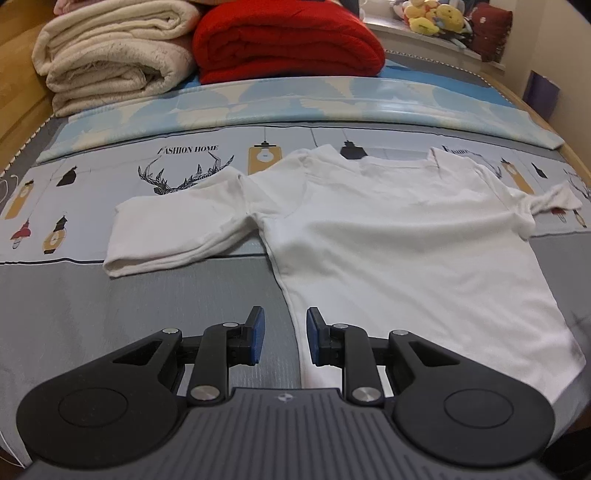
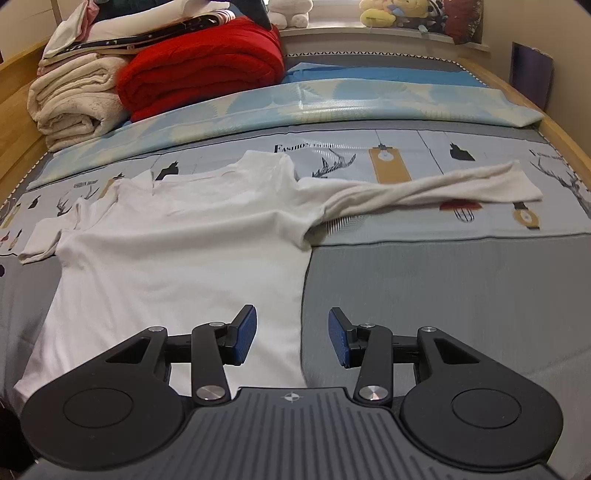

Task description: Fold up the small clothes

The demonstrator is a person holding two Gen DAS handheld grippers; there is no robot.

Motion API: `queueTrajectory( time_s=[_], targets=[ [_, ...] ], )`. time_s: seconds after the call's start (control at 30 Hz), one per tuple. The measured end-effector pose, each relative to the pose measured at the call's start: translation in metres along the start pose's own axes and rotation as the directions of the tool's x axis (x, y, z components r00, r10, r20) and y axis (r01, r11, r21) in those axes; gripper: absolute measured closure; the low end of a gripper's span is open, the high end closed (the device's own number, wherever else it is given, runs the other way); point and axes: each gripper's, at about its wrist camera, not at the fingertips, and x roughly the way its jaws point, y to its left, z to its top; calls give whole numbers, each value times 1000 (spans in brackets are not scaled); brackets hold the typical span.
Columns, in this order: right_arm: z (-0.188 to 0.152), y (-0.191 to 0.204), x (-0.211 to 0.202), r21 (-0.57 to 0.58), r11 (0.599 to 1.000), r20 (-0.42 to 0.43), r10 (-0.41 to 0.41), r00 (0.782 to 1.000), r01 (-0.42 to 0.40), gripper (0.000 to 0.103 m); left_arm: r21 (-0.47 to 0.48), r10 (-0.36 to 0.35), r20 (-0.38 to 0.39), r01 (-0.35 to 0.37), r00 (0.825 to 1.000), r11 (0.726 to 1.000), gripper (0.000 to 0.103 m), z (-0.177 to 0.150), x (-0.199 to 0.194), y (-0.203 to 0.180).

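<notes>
A white T-shirt (image 1: 388, 236) lies spread flat on a bed (image 1: 92, 295), neck away from the cameras and hem toward them, on a grey bedsheet (image 2: 443, 295) printed with lamps, antlers and the words "FASHION HOME". In the left wrist view its left sleeve (image 1: 173, 229) lies flat and open out to the side; in the right wrist view the other sleeve (image 2: 424, 190) stretches out long and slightly twisted across the printed band. The left hand-held gripper (image 1: 282, 334) hangs above the shirt's side edge near the hem, its blue pads (image 1: 258, 332) a modest gap apart with nothing between them, the cloth lying below and not touched. The right hand-held gripper (image 2: 291, 334) hangs over the opposite side edge near the hem, its jaws parted more widely and likewise holding nothing. At the far end of the bed a light blue folded cover (image 1: 332, 107) runs across, and behind it sit a folded cream blanket (image 1: 110, 59) and a folded red blanket (image 1: 284, 40) side by side and touching. Soft toys (image 1: 436, 16) line a ledge (image 2: 369, 33) beyond the bed, and a wooden bed frame (image 2: 18, 92) shows along the sides.
</notes>
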Motion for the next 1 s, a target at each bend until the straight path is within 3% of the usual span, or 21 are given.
queueTrajectory(
  time_s=[0.13,0.23,0.33,0.43,0.6,0.7,0.73,0.77,0.83,0.9,1.0],
  targets=[
    [-13,6,2,-33,999,-21,-17,1000,16,58,4,-8,-8,8,1000,1000,77,-13,2,0],
    [-26,10,18,-79,997,-103,-31,994,23,58,-21,-65,-63,64,996,998,77,-26,15,7],
    [-45,14,39,-137,990,-244,-53,968,19,58,-123,-163,-190,141,968,982,77,-42,42,20],
    [-62,13,52,-166,986,-335,-70,940,14,58,-132,-237,-315,205,919,970,77,-63,64,22],
    [-81,6,61,-169,985,-400,-90,912,23,58,-98,-249,-429,229,869,968,75,-89,81,19],
    [-85,7,63,-178,984,-407,-86,909,14,59,-51,-243,-454,248,857,968,75,-97,83,11],
    [-86,8,63,-189,982,-406,-84,910,6,68,-31,-251,-459,267,852,963,77,-98,83,7],
    [-86,9,62,-192,981,-406,-71,911,-9,84,-9,-255,-460,282,851,959,87,-98,82,4],
    [-87,13,59,-199,979,-405,-49,913,-36,95,48,-244,-454,297,857,954,95,-100,80,-3],
    [-85,15,54,-214,975,-408,-29,912,-65,96,94,-226,-445,296,867,951,97,-99,76,-4],
    [-79,15,41,-174,972,-413,76,908,-160,97,140,-219,-390,293,894,946,97,-87,59,5]
  ],
)
